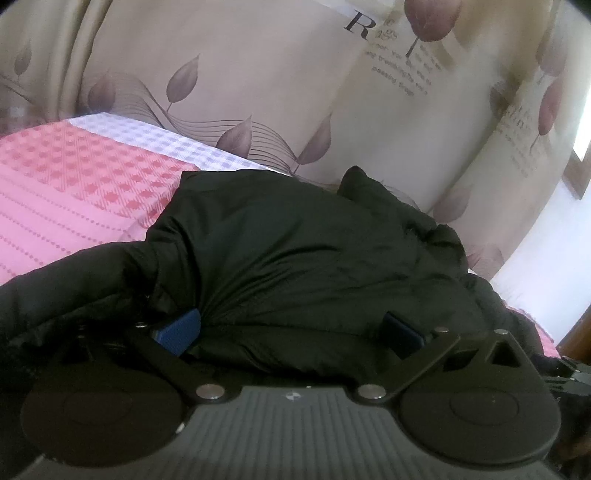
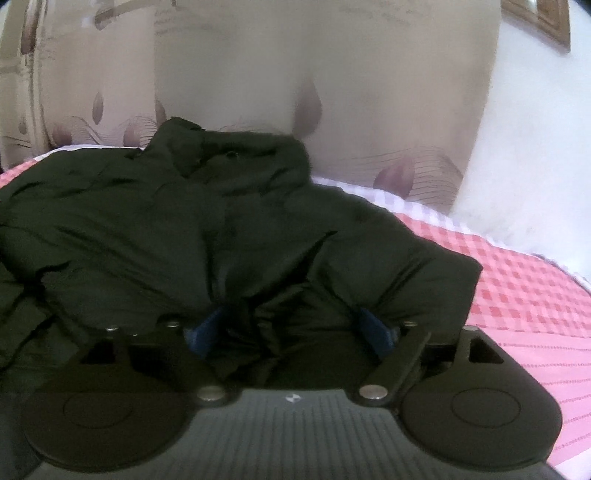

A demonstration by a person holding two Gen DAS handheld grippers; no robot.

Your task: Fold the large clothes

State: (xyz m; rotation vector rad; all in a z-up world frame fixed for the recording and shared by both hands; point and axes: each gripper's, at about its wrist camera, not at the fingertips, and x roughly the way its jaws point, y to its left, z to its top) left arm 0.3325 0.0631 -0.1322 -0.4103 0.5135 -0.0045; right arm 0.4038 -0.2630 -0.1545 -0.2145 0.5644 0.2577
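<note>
Right up against both cameras is the dark puffy jacket (image 1: 295, 251), a big black padded thing lying bunched across the bed. In the left wrist view it fills the lower middle, with one sleeve (image 1: 74, 280) trailing off to the left. In the right wrist view you can see the collar (image 2: 229, 155) standing up at the far end, near the curtain.

Left gripper (image 1: 286, 328): blue pads set wide apart with a fat fold of jacket bulging up between them. The left pad (image 1: 177, 330) looks pushed into the fabric, which puckers right at it, but I honestly can't tell if the tongs are actually squeezing the fold or just sitting around it.

Right gripper (image 2: 295, 328): also spread wide, jacket fabric heaped between the two blue pads (image 2: 376, 332). Fabric gathers toward both pads, but that view is blurry, so I can't say whether the pads press on it.

Under the jacket is the bed cover (image 1: 74, 184), pink checked with a white checked strip at the far edge. Behind the bed hangs a beige curtain (image 1: 258, 74) printed with purple leaves and some lettering. White wall (image 2: 535, 129) sits off to the right, with a bit of wooden frame (image 2: 543, 18) in the top corner.
</note>
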